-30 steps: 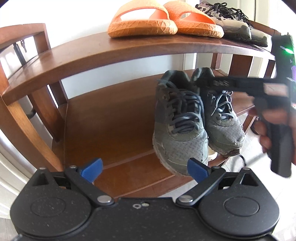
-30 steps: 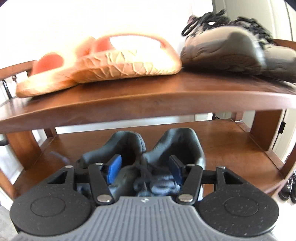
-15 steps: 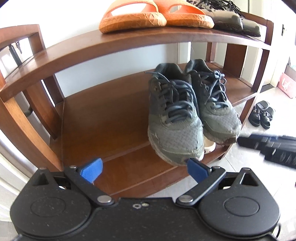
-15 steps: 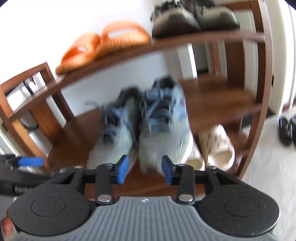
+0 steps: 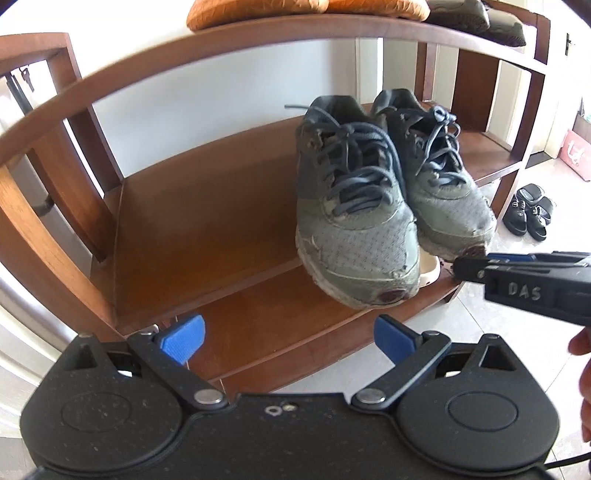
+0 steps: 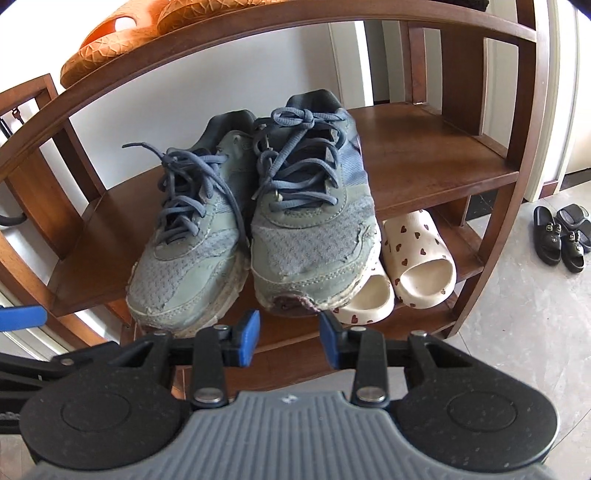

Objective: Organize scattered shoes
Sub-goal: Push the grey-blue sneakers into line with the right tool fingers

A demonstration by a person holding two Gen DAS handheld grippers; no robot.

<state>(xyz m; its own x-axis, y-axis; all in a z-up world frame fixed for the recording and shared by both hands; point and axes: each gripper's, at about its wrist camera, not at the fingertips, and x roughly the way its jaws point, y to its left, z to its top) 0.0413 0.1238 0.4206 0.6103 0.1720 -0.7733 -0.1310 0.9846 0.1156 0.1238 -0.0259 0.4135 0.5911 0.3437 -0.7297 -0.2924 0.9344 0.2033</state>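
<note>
A pair of worn grey-green sneakers [image 5: 373, 206] with blue laces stands side by side on the middle shelf of a brown wooden shoe rack [image 5: 207, 206], toes over the front edge. The pair also shows in the right wrist view [image 6: 258, 221]. My left gripper [image 5: 290, 339] is open and empty, in front of the rack and left of the sneakers. My right gripper [image 6: 289, 338] is open by a narrow gap and empty, just in front of the sneaker toes. It shows from the side in the left wrist view [image 5: 517, 273].
Orange slides [image 6: 122, 40] and dark sneakers [image 5: 476, 14] sit on the top shelf. White heart-print slides [image 6: 402, 266] lie on the lower shelf. A pair of black sandals [image 6: 561, 236] lies on the tiled floor to the right of the rack.
My right gripper has let go of the sneakers and pulled back out of the shelf, down in front of their toes. My left gripper has backed off slightly.
</note>
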